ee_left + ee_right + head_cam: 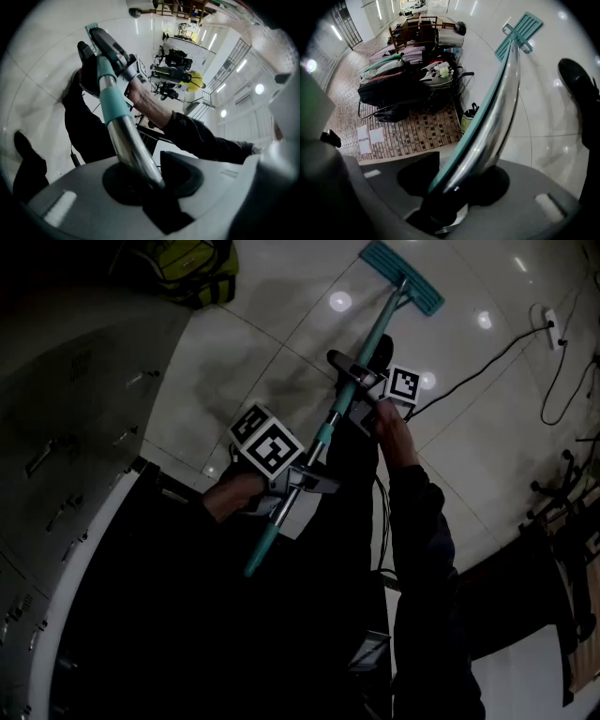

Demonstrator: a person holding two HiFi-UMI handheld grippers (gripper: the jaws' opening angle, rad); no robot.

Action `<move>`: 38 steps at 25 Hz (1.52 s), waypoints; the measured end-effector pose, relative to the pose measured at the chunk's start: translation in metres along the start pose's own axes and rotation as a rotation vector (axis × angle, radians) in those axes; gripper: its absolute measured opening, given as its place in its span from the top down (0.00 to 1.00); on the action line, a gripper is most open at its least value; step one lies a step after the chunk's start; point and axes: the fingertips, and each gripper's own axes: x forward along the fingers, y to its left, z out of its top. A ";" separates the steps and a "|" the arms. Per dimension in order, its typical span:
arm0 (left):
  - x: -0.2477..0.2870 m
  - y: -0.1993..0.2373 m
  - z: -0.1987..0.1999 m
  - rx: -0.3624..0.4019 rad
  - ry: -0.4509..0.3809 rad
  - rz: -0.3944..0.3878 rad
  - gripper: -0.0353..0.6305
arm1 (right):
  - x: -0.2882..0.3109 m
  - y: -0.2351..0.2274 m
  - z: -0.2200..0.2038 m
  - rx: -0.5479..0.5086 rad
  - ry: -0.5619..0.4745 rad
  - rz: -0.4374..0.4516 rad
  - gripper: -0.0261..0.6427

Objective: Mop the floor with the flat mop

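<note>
Mop handle point(324, 430) — clamped by left gripper point(300, 480) and right gripper point(359, 386).

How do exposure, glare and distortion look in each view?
Head view: underexposed, with glare spots on the floor by the mop head. Left gripper view: bright, heavy fisheye, dark corners. Right gripper view: fisheye bows the mop handle, highlights streak its metal.

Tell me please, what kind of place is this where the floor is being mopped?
Probably a large indoor hall or workshop rather than a home. It has a wide, glossy tiled floor that reflects many ceiling lights, and bags are piled beside wooden chairs on a patterned floor area.
</note>
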 end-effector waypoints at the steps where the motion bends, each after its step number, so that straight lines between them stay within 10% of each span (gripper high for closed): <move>1: 0.007 -0.008 0.022 0.006 -0.015 -0.017 0.78 | -0.007 0.004 0.023 -0.019 0.008 -0.002 0.70; 12: 0.050 -0.058 0.247 0.041 -0.090 -0.038 0.77 | -0.053 0.038 0.251 -0.067 0.034 -0.061 0.70; 19: 0.054 -0.070 0.303 0.055 -0.060 -0.029 0.78 | -0.062 0.053 0.316 -0.101 0.008 -0.027 0.70; 26: 0.044 -0.056 0.213 0.099 -0.046 0.012 0.78 | -0.048 0.063 0.229 -0.148 0.033 0.005 0.70; 38: 0.005 0.001 -0.063 0.054 0.015 0.040 0.76 | -0.002 0.019 -0.059 -0.073 0.083 0.012 0.70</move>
